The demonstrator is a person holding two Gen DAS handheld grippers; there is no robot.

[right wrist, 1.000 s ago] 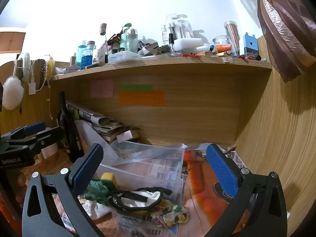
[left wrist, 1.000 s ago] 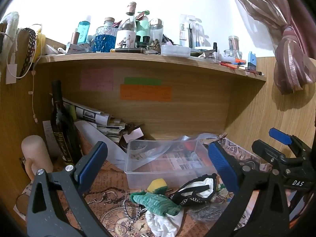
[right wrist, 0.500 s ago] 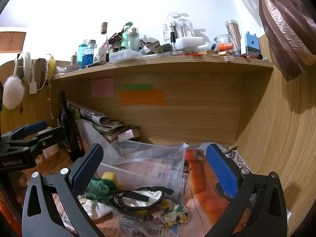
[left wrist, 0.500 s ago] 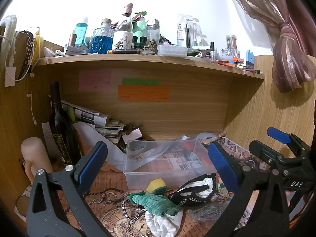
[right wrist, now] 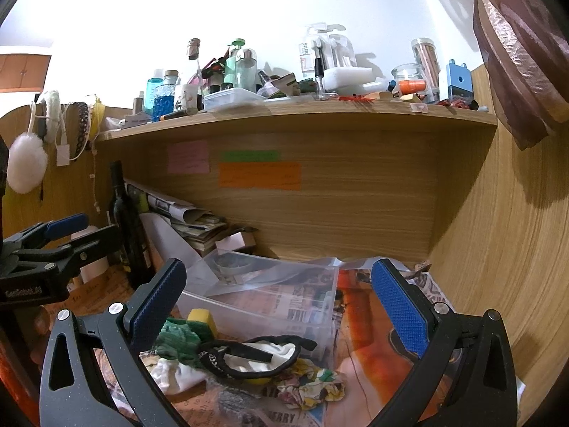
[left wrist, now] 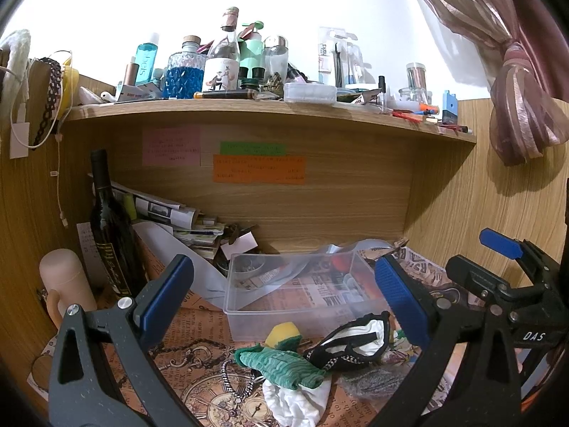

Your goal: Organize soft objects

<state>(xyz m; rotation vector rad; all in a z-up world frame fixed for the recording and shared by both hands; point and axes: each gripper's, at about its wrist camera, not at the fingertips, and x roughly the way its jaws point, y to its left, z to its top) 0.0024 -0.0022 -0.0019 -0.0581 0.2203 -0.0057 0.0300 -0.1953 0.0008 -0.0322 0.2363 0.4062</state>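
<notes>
Reading "DAS" on the right gripper [left wrist: 512, 277], fingers spread

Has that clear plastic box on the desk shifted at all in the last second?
No. The clear plastic box sits in the same spot before the dark wine bottle and paper stack; only the cameras drifted slightly.

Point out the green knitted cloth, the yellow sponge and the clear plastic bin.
green knitted cloth [left wrist: 281, 366], left wrist view, middle of its ribbed top.
yellow sponge [left wrist: 282, 332], left wrist view, its upper yellow face.
clear plastic bin [left wrist: 284, 316], left wrist view, front wall.
</notes>
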